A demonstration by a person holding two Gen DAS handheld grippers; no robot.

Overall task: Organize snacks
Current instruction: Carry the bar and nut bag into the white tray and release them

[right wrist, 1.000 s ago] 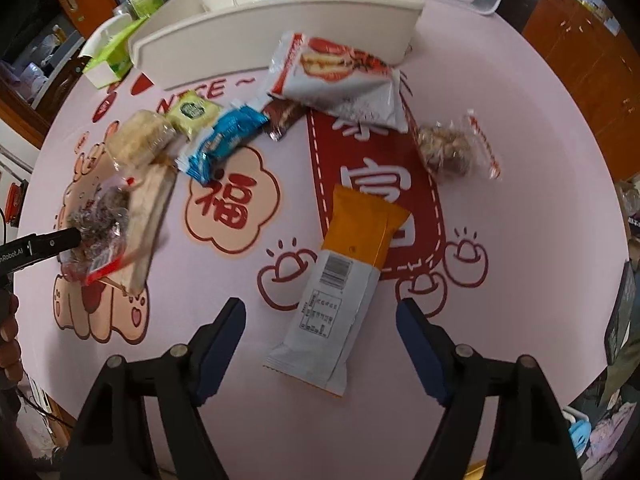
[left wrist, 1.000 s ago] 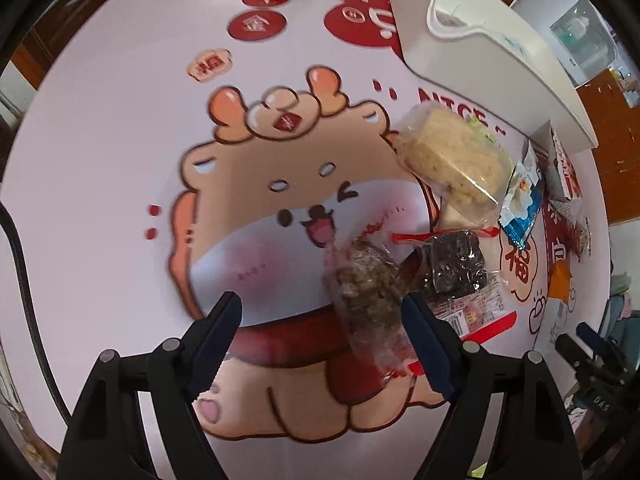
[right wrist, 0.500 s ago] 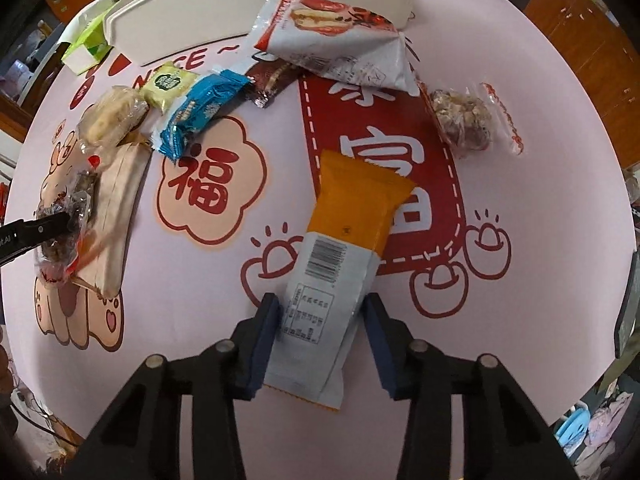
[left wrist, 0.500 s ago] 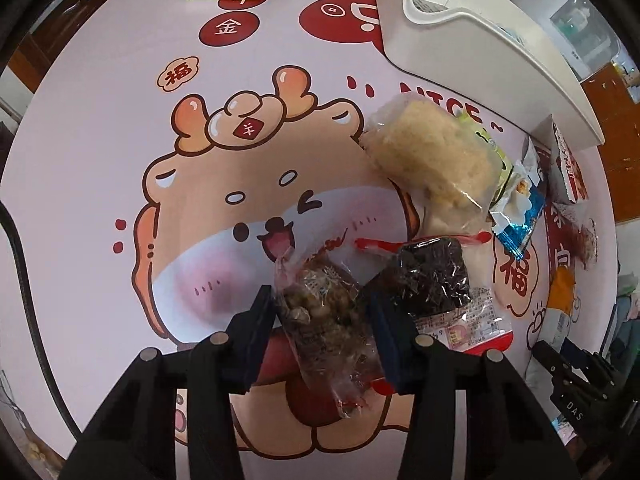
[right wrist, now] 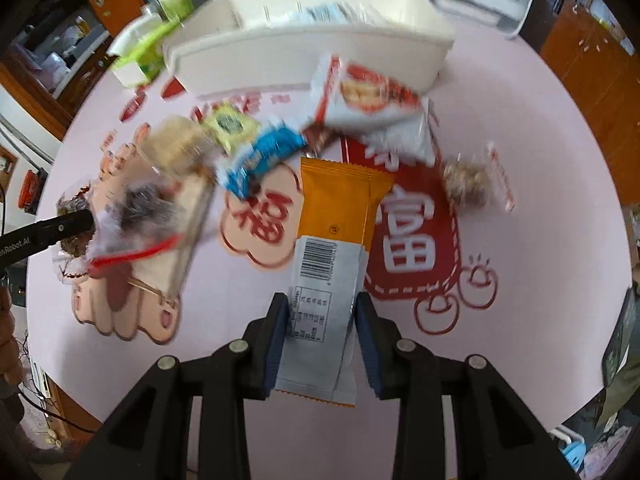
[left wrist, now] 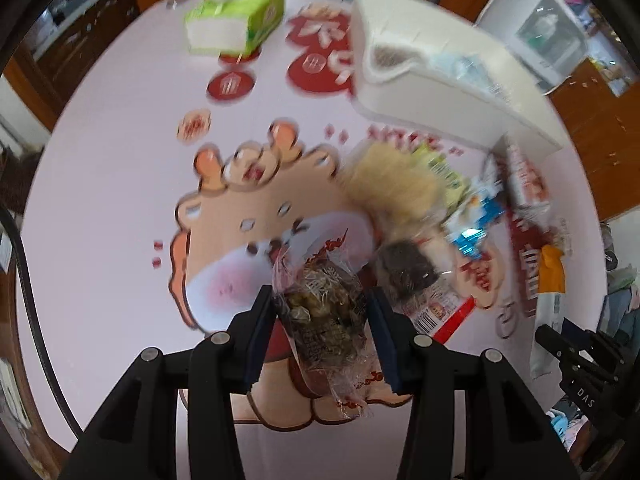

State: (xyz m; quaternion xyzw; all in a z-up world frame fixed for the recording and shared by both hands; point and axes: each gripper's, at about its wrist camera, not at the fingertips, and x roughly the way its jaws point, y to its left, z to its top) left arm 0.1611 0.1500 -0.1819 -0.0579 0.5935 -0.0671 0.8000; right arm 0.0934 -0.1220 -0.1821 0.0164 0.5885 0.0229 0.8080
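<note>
Left tool (left wrist: 320, 332): jaws closed to package width, clamped on the clear crinkly bag of brown nut clusters (left wrist: 324, 316). Bag looks lifted off the pink printed bench (left wrist: 120, 180), hanging between the blue pads.

Right tool (right wrist: 322, 344): jaws pinched on the white barcode end of the long orange-and-white snack bar wrapper (right wrist: 332, 256); orange end points toward the white plastic bin (right wrist: 304, 52).

The remaining snacks lie in front of the bin: a pale rice-cracker bag (right wrist: 176, 144), a blue wrapper (right wrist: 264, 156), a red-and-white pouch (right wrist: 368, 96), a small clear bag of nuts (right wrist: 468, 180) to the right, and a dark-candy bag (left wrist: 408, 268) just beside the left tool.

Delta vs 0.5 s ago: both tools have narrowed from loosely straddling to full contact. Both views are tilted up and motion-blurred, with the bin larger in the left view. Both items have left their former bench spots.
</note>
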